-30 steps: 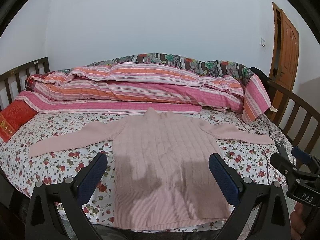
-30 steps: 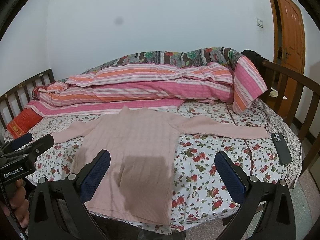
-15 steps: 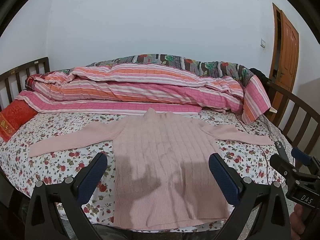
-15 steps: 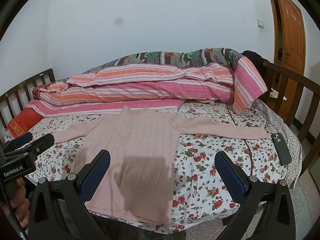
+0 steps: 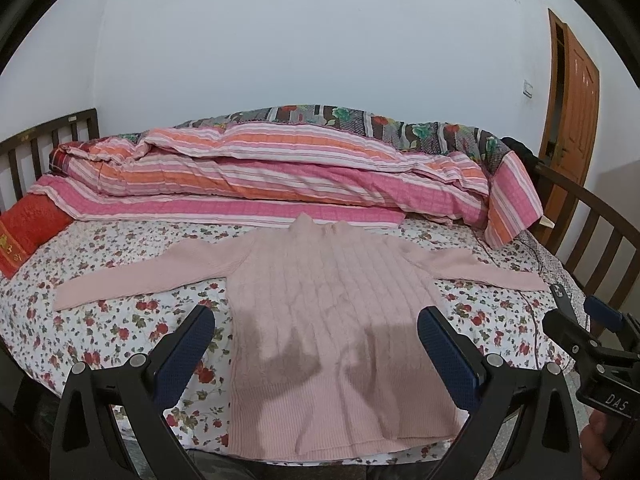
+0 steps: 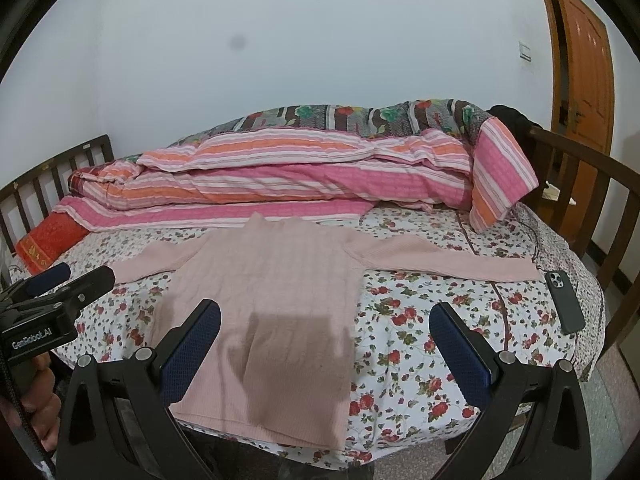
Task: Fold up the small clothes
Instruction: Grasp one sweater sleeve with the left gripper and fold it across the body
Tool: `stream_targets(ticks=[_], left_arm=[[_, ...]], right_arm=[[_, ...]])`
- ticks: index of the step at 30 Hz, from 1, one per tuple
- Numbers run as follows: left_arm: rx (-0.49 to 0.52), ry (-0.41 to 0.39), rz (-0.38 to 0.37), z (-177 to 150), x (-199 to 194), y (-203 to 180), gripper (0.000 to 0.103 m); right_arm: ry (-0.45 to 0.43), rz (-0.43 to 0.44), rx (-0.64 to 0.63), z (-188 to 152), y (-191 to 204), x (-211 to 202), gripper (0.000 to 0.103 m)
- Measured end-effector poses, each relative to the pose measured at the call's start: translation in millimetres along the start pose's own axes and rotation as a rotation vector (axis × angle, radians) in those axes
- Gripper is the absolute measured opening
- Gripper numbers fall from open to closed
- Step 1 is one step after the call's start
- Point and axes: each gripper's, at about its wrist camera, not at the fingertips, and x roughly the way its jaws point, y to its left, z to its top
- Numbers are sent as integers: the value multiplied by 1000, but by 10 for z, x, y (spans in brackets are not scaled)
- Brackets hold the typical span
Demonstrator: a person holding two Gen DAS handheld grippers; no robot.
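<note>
**Sweater flat on bed, both hand-held grippers released**

White wall behind; wooden bed frame (image 5: pixel 600 224) at both ends; orange door (image 6: pixel 584 52) far right. Flowered bed sheet (image 5: pixel 120 320) covers the mattress.

Pink sweater (image 5: pixel 332 320) lies spread flat on the sheet, unfolded, neck toward the wall, hem at the near edge of the bed. Both sleeves stretched outward to either side.

Left hand-held gripper (image 5: pixel 316 340): released, jaws wide apart, blue pads (image 5: pixel 184 356) bare. It hovers above the near edge, the sweater's body directly ahead between the fingers. No contact with the cloth.

Right hand-held gripper (image 6: pixel 325 340): released, jaws wide apart, nothing between them. It hovers above the near edge; the sweater's right half sits ahead of its left finger, bare sheet ahead of its right finger.

Beyond the sweater, along the wall: striped quilt (image 5: pixel 280 176), rolled up, touching the sweater's neck. Red pillow (image 5: pixel 28 228) far left of the left hand-held gripper. Dark phone (image 6: pixel 564 300) on the sheet, just beyond the right sleeve's cuff, right of the right hand-held gripper.
</note>
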Motion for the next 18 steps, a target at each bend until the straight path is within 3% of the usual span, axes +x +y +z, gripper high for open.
stream_targets(ticks=[7,9,12,18], left_arm=[[-76,45,-2,-131,331,354,102],[-96,69,-38,-193,492,516,101],[-133,98,3,-280,734,806,101],[-411,126,4,-495,1173,1855,98]], right_arm=[[18,-1,-12,-123,45,261,103],[35,2,-8,-174,44,403,103],[55,10,-12,-268,36,631,103],[89,-6,-51,-473,-40,1157,102]])
